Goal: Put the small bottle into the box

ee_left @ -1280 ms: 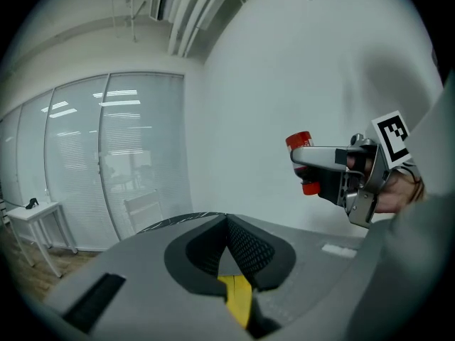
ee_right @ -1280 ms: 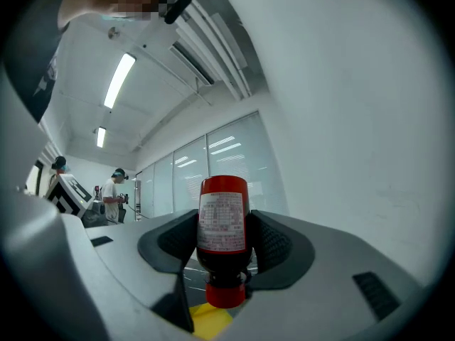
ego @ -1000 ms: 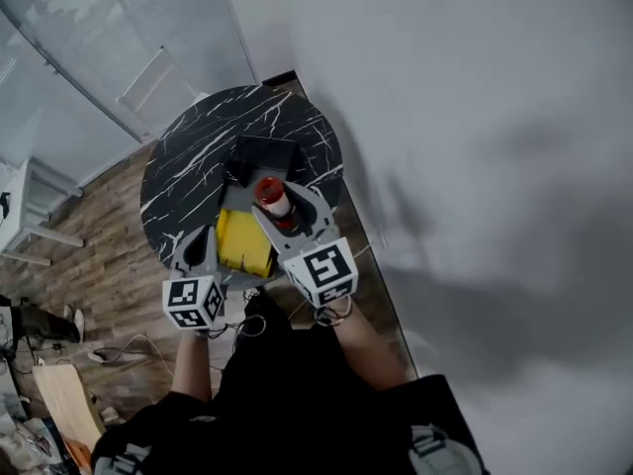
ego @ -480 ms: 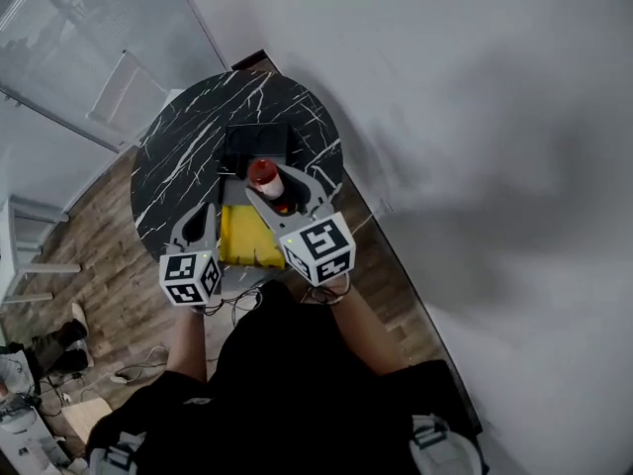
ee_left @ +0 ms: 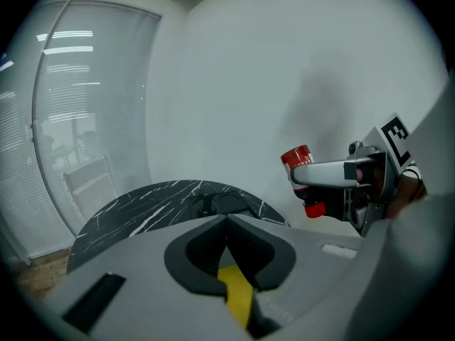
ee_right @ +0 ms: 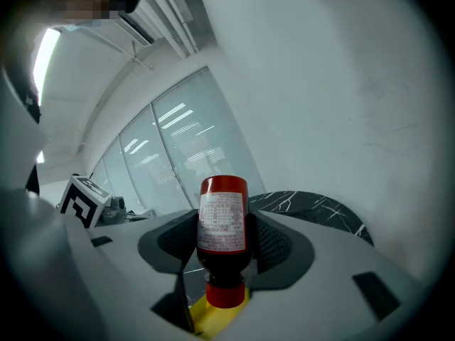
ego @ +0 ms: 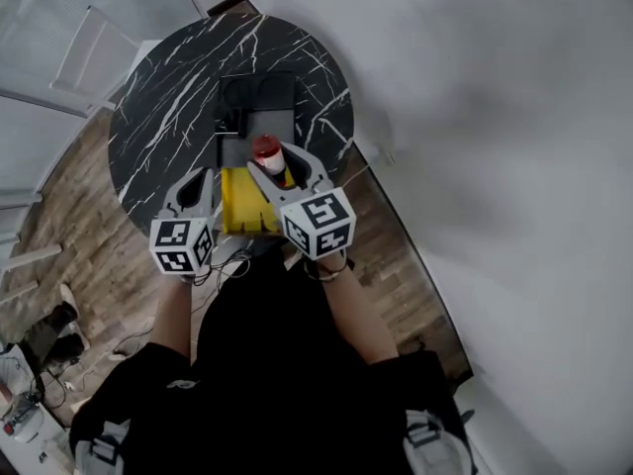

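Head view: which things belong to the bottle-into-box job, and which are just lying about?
Job: small red-capped bottle, gripped in the right claw; yellow box below it.
Lying about: flat black object beyond the box; round black marble table carrying everything.

Head cam, steep down. Round black marble table point(ego: 163, 117) w/ white veins, on wood floor point(ego: 69, 216), white wall point(ego: 495, 117) to the right. Dark box point(ego: 259, 97) sits mid-table; yellow object point(ego: 237, 204) just nearer the person. R gripper point(ego: 284, 168) holds small bottle point(ego: 267, 154) — red cap end up — between its fingers, over the box/yellow boundary. L gripper point(ego: 195, 188) beside the yellow object, at table edge. Person's black top point(ego: 267, 364) fills the lower frame.
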Available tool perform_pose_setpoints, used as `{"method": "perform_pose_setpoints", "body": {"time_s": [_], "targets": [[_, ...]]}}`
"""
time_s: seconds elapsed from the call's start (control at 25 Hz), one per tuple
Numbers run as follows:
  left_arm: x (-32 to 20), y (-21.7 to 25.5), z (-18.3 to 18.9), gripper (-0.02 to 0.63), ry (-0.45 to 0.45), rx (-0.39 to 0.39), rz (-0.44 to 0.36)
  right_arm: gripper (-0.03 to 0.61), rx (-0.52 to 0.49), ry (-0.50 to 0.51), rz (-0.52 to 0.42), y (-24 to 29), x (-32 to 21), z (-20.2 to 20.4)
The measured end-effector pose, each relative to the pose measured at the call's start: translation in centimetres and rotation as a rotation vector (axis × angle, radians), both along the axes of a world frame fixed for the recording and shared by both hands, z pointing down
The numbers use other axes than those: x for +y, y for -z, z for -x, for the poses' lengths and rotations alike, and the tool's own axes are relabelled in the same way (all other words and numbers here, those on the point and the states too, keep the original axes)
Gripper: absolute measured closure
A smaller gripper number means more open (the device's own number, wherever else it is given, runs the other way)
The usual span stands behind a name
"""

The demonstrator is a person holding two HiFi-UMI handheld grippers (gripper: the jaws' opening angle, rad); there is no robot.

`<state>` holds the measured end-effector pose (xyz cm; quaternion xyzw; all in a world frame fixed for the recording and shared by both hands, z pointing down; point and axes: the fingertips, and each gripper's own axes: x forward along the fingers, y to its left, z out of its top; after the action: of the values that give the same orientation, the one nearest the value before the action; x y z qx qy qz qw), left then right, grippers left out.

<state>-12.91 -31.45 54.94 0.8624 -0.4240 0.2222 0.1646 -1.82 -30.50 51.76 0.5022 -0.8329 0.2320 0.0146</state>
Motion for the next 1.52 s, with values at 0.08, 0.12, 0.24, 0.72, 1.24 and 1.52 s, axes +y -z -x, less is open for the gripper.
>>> {"method": "perform_pose_setpoints", "body": {"time_s": [0.08,0.12,0.24,0.72,1.24,1.52], "targets": [[-0.4,-1.9,0.6,0.615,-0.022,-0.004,0.039,0.368,-0.009,-0.02,0.054,-2.2,-0.2,1.0],[-0.6,-2.8,0.8,0.614,-0.034,-0.006,0.058,0.367,-0.009,-0.03,0.08,-3.3,-0.2,1.4],[-0.8,-5.1,1.4,0.614,-0.076,-0.015,0.101,0.367,0.0,-0.055,0.153,-6.3,-0.2,2.9],[-0.6,-13.9,4.6,0.615,-0.182,-0.032,0.3,0.367,0.006,-0.092,0.532,-17.8,2.1,7.2],[0.5,-19.3,7.4,0.614,-0.162,-0.045,0.442,0.367,0.148,-0.131,0.732,-23.8,3.7,9.8],[1.7,-19.8,8.6,0.614,-0.151,-0.028,0.457,0.367,0.213,-0.139,0.804,-25.8,4.8,10.3]]}}
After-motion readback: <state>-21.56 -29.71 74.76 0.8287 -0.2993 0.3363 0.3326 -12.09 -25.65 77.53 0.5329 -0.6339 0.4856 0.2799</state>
